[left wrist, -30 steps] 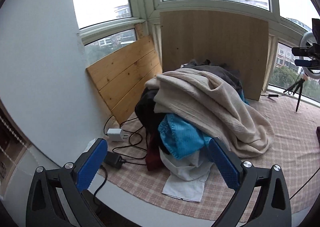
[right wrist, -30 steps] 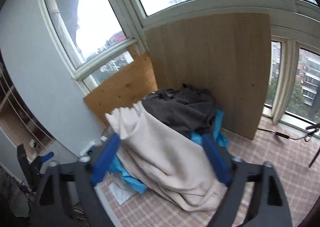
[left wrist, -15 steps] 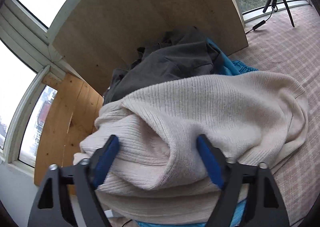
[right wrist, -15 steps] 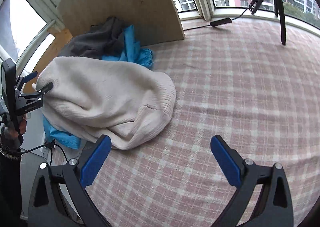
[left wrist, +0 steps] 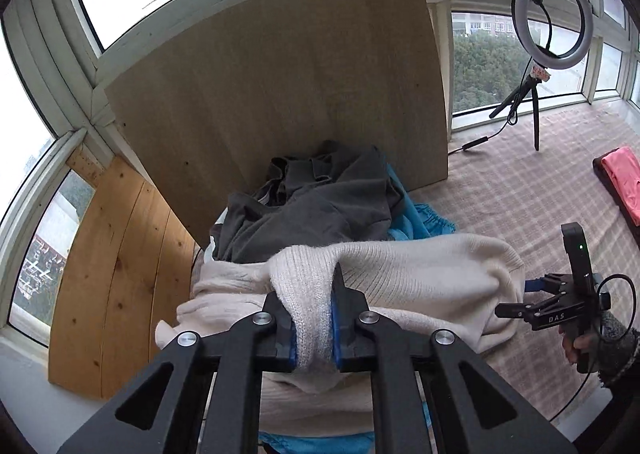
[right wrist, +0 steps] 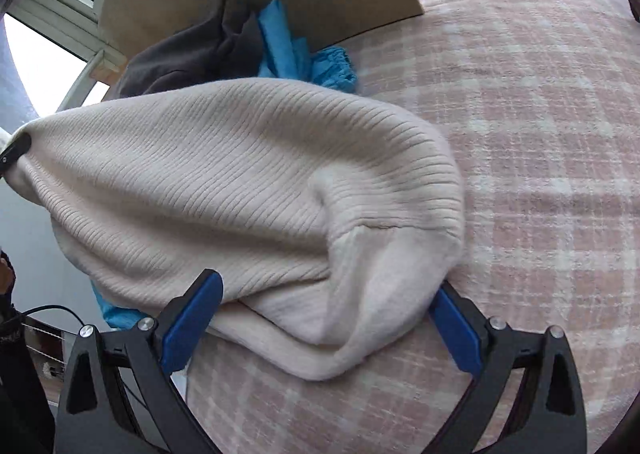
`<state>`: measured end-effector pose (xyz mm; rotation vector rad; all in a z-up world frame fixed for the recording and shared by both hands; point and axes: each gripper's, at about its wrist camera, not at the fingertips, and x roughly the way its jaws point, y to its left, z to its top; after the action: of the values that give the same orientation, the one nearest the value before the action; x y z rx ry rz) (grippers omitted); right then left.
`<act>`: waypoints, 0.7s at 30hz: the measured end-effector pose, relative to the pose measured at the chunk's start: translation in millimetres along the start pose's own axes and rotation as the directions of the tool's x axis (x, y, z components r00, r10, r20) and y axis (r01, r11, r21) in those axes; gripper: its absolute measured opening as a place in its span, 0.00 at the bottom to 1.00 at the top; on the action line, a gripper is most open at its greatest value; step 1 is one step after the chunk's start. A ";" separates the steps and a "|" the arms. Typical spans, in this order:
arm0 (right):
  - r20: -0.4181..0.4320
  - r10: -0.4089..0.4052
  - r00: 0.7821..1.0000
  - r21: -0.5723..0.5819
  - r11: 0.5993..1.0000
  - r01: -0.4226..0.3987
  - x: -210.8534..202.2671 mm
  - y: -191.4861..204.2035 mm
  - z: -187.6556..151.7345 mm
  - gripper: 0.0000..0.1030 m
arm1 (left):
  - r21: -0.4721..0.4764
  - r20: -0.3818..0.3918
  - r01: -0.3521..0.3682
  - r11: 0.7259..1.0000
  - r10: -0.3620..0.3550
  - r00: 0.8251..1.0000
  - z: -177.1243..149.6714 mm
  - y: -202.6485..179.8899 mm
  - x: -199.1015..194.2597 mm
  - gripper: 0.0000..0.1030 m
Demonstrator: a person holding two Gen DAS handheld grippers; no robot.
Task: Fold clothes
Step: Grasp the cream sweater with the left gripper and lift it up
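The left gripper (left wrist: 314, 328) is pinching a bunch of the cream sweater (left wrist: 420, 274) tight between its blue pads, and its jaws are closing the last little bit. The sweater is lying on top of the clothes pile, right in front of this gripper. Behind the sweater a grey top (left wrist: 316, 197) is sitting at the back of the pile, and a blue cloth (left wrist: 416, 219) is poking out to its right. A wood board (left wrist: 280, 93) is leaning up behind all of them.

Going right, the right gripper (right wrist: 320, 324) is reaching around the low end of the sweater (right wrist: 248, 181). Its jaws are closing, with the sweater's thick fold between them, but the pads (right wrist: 192, 318) are not squeezing it yet. The checked cloth (right wrist: 540, 133) is lying flat to the right of this gripper.

I think this is the first step: picking the sweater off the pile. Next, the right gripper needs to shut on that fold. Then both need to lift together and carry the sweater over to the bare checked cloth to spread it flat.

The only writing I can read is "DAS" (left wrist: 557, 318), on the side of the right gripper in the left view.
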<state>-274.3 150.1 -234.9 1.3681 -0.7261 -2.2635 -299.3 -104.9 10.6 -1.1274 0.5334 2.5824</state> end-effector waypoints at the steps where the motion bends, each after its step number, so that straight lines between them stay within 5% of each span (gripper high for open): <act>1: 0.007 0.023 1.000 -0.008 1.000 -0.023 -0.6 6.9 2.1 0.58 | -0.023 0.012 0.021 1.000 -0.020 1.000 6.4 5.3 -8.2 0.10; 2: 0.017 0.043 0.999 -0.007 0.999 -0.043 -5.3 13.2 5.6 0.25 | -0.040 0.031 0.024 0.999 -0.023 0.999 12.7 9.6 -19.0 0.09; 3: 0.035 0.068 0.997 0.000 0.998 -0.068 -13.1 18.3 9.7 0.17 | -0.054 0.052 0.022 0.998 -0.020 0.998 19.1 13.6 -30.7 0.09; 8: 0.141 0.125 0.982 -0.119 0.987 -0.108 -78.2 60.1 38.6 0.17 | -0.091 0.143 0.021 0.996 -0.008 0.990 45.7 14.6 -92.5 0.08; 10: 0.176 0.074 0.982 -0.173 0.984 -0.043 -101.5 73.3 46.0 0.27 | -0.089 0.188 0.019 0.996 -0.002 0.982 55.5 7.9 -118.3 0.08; 11: 0.190 0.044 0.981 -0.187 0.982 -0.008 -109.7 77.9 48.1 0.59 | -0.079 0.220 0.019 0.997 -0.001 0.976 60.8 2.0 -133.2 0.08; 12: 0.205 0.037 0.978 -0.198 0.980 0.004 -117.7 80.8 49.2 0.79 | -0.070 0.256 0.013 0.997 0.005 0.967 67.1 -4.5 -149.6 0.08; 18: 0.215 0.162 0.963 -0.116 0.983 -0.140 -151.1 58.3 45.4 0.78 | 0.009 0.375 -0.015 1.000 0.010 0.927 109.7 -61.3 -228.6 0.08; 21: 0.194 0.142 0.971 -0.095 0.988 -0.125 -159.9 40.3 34.0 0.78 | 0.073 0.397 -0.037 0.997 0.005 0.918 124.0 -104.2 -249.4 0.08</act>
<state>-231.1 217.9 -87.0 1.0312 -0.7557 -2.3172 -174.4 17.4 251.2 -0.5469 0.5435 2.6779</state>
